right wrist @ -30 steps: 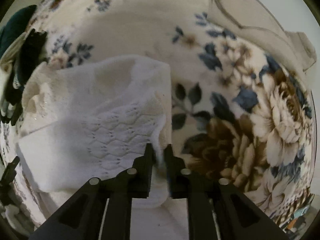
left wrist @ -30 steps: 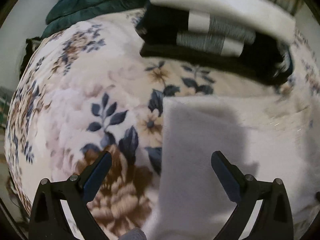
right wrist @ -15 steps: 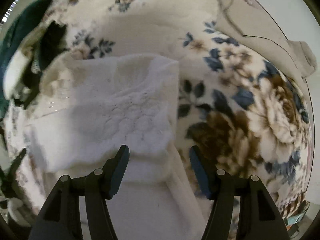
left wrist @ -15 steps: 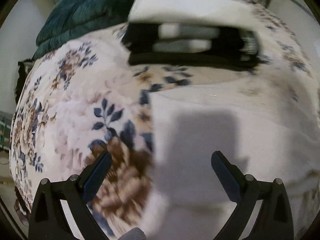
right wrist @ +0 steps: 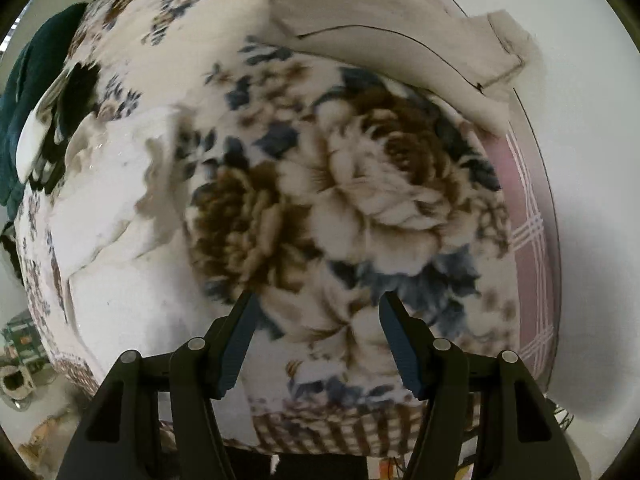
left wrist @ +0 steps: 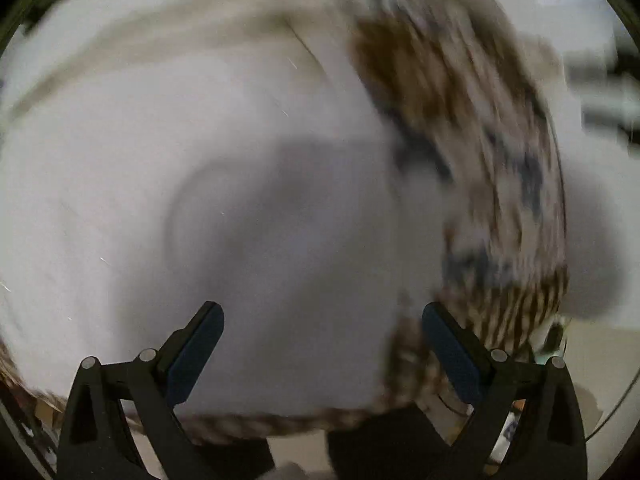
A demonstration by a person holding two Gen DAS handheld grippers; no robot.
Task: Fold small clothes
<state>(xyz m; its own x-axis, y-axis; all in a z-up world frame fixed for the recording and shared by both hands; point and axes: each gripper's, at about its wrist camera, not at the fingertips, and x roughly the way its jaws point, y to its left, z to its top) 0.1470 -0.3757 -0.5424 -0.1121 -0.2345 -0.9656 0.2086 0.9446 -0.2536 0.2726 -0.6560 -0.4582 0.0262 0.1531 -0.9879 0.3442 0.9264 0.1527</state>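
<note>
A white knit garment [right wrist: 116, 216] lies folded on the floral blanket [right wrist: 360, 200], at the left of the right wrist view. It fills most of the blurred left wrist view [left wrist: 200, 180]. My left gripper [left wrist: 322, 344] is open and empty just above the white garment. My right gripper [right wrist: 316, 328] is open and empty over the blanket's brown flowers, to the right of the garment and apart from it.
A beige garment [right wrist: 380, 48] lies at the blanket's far right. A dark and white folded stack [right wrist: 52, 128] and a teal cloth [right wrist: 28, 80] sit at the far left. The bed's near edge [right wrist: 340, 436] is close below my right gripper.
My right gripper let go of the white garment, opened and swung right over the blanket. My left gripper swung fast to the right over the garment, which blurs its view.
</note>
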